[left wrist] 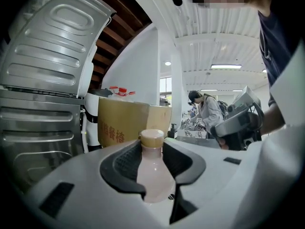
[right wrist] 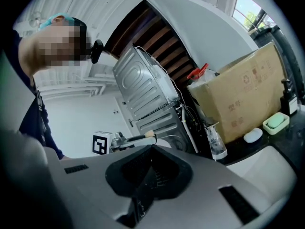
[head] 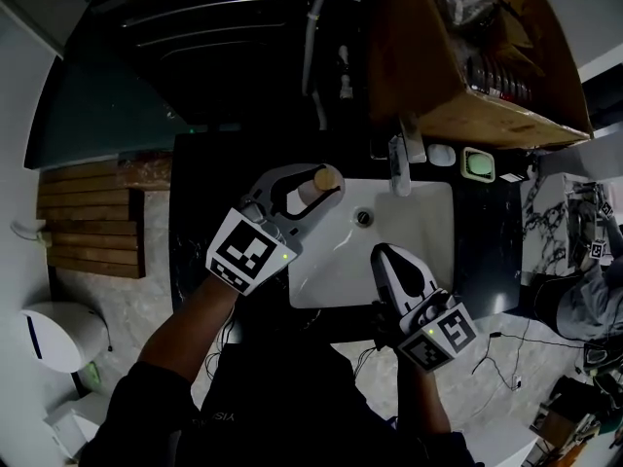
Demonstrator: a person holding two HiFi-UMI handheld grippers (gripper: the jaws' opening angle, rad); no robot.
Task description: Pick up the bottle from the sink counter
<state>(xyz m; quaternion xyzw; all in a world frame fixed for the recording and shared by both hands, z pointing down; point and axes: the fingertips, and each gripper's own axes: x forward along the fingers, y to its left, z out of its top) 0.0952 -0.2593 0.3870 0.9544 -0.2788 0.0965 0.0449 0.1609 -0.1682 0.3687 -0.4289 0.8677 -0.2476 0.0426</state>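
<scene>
Left hand-held gripper (head: 329, 185) pinches the bottle (left wrist: 153, 175) up high where it tapers, so it could slip into the sink (head: 428, 195) — right hand-held gripper (head: 382, 253) sits pressed together, empty.

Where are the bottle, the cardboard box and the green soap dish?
bottle (left wrist: 153, 175), left gripper view, on its pale body.
cardboard box (head: 419, 56), head view, on its brown side.
soap dish (head: 478, 164), head view, on its green middle.

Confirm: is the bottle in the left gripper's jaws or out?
In: the left gripper is shut on the bottle, both jaws pressing its sides below the cap.
</scene>
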